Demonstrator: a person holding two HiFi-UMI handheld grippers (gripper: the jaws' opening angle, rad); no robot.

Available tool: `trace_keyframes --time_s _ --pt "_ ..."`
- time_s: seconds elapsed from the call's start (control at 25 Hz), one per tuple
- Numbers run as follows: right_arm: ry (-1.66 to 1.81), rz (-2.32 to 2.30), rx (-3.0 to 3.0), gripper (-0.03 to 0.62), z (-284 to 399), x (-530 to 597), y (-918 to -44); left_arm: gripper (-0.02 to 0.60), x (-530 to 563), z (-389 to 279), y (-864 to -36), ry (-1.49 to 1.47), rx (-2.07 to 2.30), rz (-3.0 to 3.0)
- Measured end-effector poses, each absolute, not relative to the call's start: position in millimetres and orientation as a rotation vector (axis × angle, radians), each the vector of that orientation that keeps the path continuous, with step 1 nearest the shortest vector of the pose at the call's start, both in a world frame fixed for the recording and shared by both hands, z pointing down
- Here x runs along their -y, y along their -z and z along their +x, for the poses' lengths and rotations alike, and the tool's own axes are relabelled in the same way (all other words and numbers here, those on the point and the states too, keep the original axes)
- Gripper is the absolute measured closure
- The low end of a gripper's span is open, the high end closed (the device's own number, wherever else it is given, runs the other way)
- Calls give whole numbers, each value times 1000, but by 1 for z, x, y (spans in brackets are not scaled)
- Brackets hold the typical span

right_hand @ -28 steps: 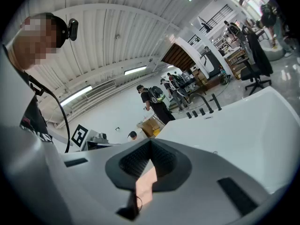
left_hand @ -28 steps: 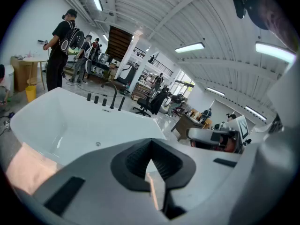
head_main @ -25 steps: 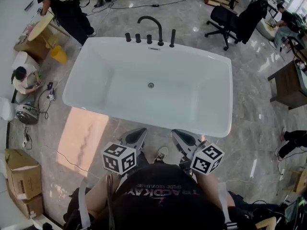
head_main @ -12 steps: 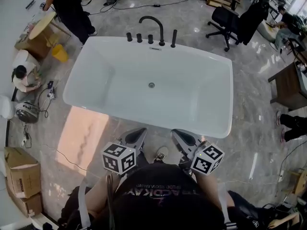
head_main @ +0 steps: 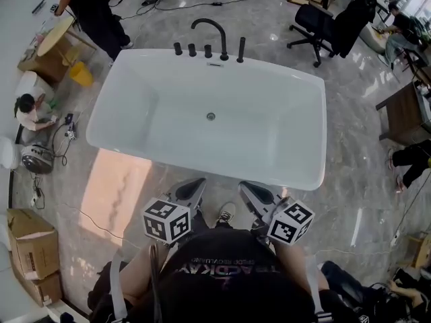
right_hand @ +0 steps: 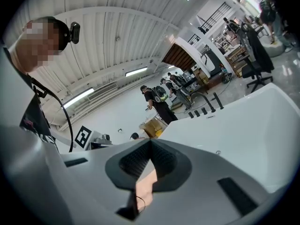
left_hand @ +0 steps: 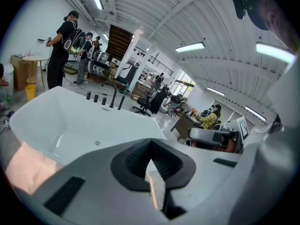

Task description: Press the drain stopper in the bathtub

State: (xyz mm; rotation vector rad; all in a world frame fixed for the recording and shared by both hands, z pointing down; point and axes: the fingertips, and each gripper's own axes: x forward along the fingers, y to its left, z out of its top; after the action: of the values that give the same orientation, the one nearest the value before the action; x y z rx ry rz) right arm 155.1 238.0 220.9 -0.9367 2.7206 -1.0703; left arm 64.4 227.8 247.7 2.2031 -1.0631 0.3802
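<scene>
The white bathtub [head_main: 128, 106] stands on the polished marble floor [head_main: 121, 187] right in front of the person, its long near rim just past the tips of both grippers. The drain stopper [head_main: 211, 116] is a small round metal disc on the bottom of the tub, about midway along and closer to the far wall, below the black gooseneck faucet [head_main: 224, 46] on the far rim. Neither gripper is near it.

The left gripper [head_main: 194, 184] and the right gripper [head_main: 250, 187] are held side by side close to the person's body, outside the tub, tips pointing at the near rim. In the left gripper view the jaws are pressed together at the tips with nothing between them; the stopper [left_hand: 97, 143] shows as a small dot on the tub floor beyond. The right gripper view shows the same: jaws closed tip to tip and empty, with the stopper [right_hand: 218, 152] off to the side.

A black office chair [head_main: 316, 25] stands beyond the tub's far right corner, and cardboard boxes [head_main: 30, 247] sit by the wall at left.
</scene>
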Motion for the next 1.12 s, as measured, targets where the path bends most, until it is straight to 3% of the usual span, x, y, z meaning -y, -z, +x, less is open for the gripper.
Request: trace_keyframes --time_s 1.12 --pt "1048 -899 -2698 579 154 -240 -210 578 -232 60 -234 -383 1092 2224"
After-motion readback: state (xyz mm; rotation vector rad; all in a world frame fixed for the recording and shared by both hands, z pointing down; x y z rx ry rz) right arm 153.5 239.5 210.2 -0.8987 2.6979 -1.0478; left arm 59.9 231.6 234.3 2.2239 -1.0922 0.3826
